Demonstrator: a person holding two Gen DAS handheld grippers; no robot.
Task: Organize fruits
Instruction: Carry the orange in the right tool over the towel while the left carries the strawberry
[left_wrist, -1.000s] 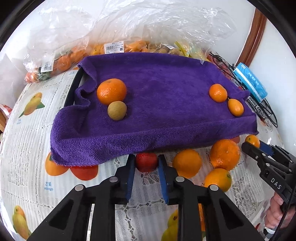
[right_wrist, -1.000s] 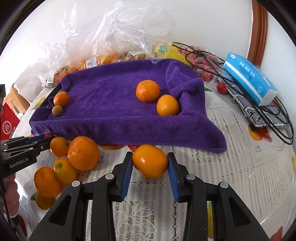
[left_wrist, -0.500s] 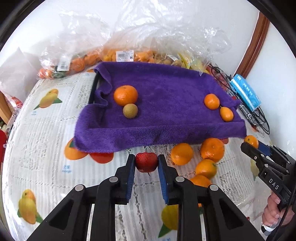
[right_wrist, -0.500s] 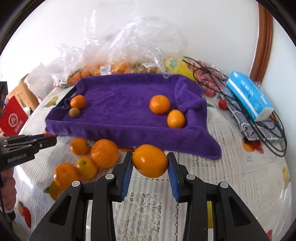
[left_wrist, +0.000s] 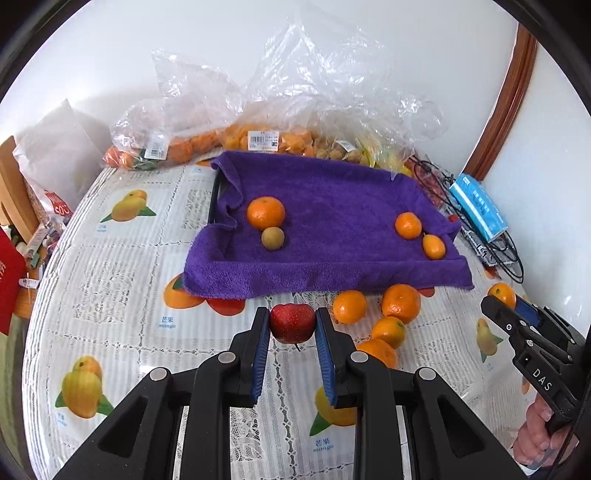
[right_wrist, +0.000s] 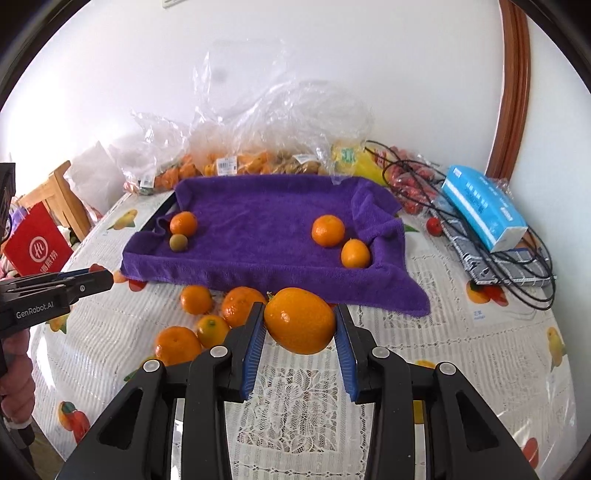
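Above the worktop (left_wrist: 110, 280), left gripper (left_wrist: 291, 325) fingers clamp a red fruit (left_wrist: 291, 322), right gripper (right_wrist: 300, 322) fingers clamp an orange (right_wrist: 300, 320), both lifted clear, probably to carry onto the purple towel (left_wrist: 332, 229).

Fuzzy purple cloth towel (left_wrist: 332, 206)

Bagged fruit (left_wrist: 236, 142) blurred behind crumpled plastic; tray (left_wrist: 213, 192) nearly hidden under purple towel (left_wrist: 332, 206).

My left gripper (left_wrist: 291, 325) angled down, jaws clamped on small red fruit (left_wrist: 291, 322). My right gripper (right_wrist: 300, 321) angled down, jaws clamped on orange (right_wrist: 300, 320). In left view, right gripper at 4 o'clock.
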